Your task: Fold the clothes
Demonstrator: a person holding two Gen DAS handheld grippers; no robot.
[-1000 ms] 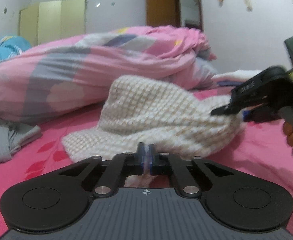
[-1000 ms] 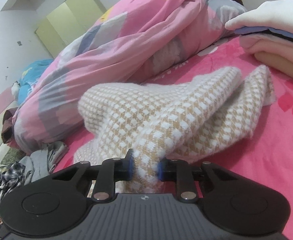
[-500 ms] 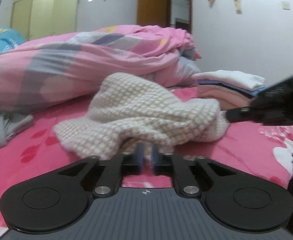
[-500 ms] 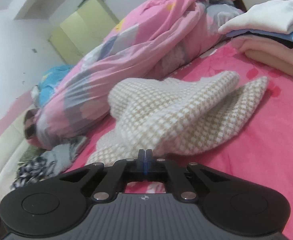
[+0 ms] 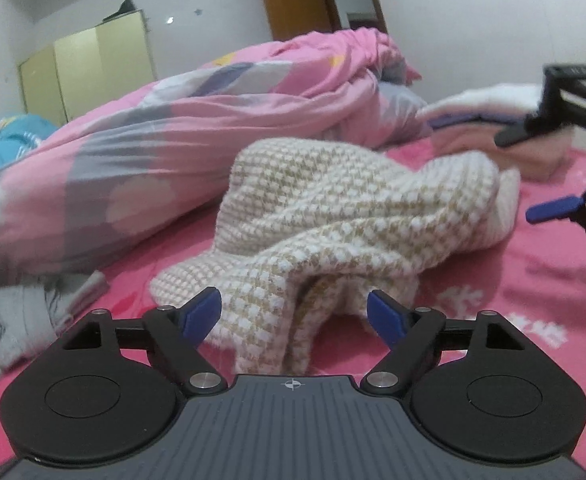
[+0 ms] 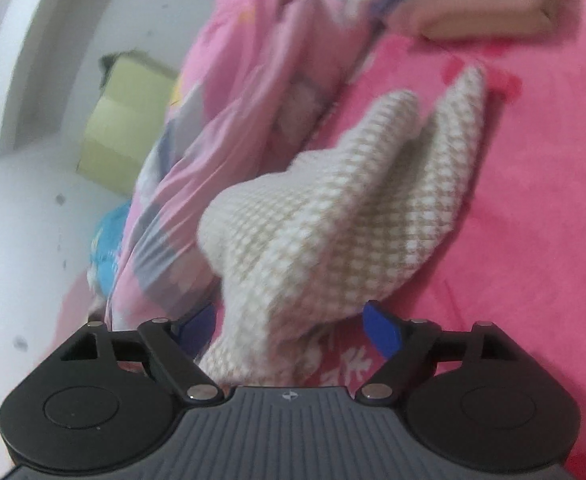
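Both claws are now standing spread, where half a second ago each was pressed together at the cream-and-tan houndstooth knitted garment [image 5: 345, 216]; the left claw [image 5: 294, 314] is gaping with its blue pads either side of a hanging fold, and the right claw [image 6: 289, 326] is likewise standing wide, gripping nothing. The right wrist view is also swinging and tilting (its picture is blurred), which suggests that hand is drawing away.

The knitted garment is lying in a rumpled, doubled-over heap on the bright pink bed sheet [image 5: 541, 280], just in front of the bunched pink-and-grey patterned duvet [image 5: 165, 152]. Its layers are looking humped, not flat, with a loose flap sagging toward the left claw.

Judging by this, a fold is just being let go, and the piece is looking only partly folded. The next move is probably calling for fresh grips on an outer edge or corners, so the bulge can be flattened or doubled again; which edge, the pictures are not settling.

No true container is showing. The nearest thing is the neat stack of folded white, blue and peach clothes [image 5: 489, 116] sitting beyond the garment, where finished pieces seem to be gathering. A crumpled grey garment [image 5: 25, 316] is lying apart at the left.
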